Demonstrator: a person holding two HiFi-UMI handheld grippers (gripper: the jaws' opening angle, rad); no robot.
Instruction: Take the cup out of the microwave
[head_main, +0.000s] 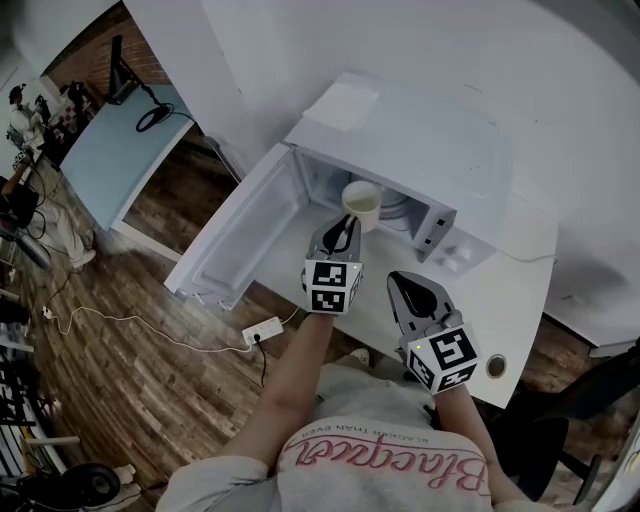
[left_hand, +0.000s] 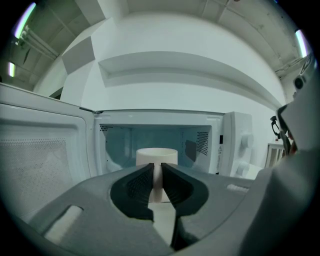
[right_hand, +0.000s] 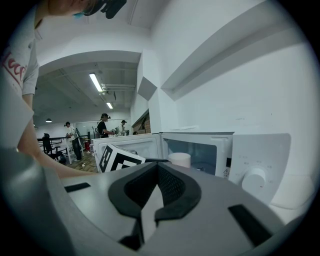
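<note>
Cup (head_main: 362, 203): small, white, mid-frame at the open mouth of the microwave (head_main: 430, 150).
Left gripper (head_main: 340, 230): jaws squeeze a thin part of the cup, likely its handle (left_hand: 157, 182).
Right gripper (head_main: 410, 288): jaws closed, nothing inside.
Feel: likely light, hard, smooth; could slip or break.
Best hold: the handle, kept upright.

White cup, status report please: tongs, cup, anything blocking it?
Left tongs shut on the round white cup; right tongs shut, empty. Cup at the white microwave's open mouth, door wide open. Nothing blocking the way out.
</note>
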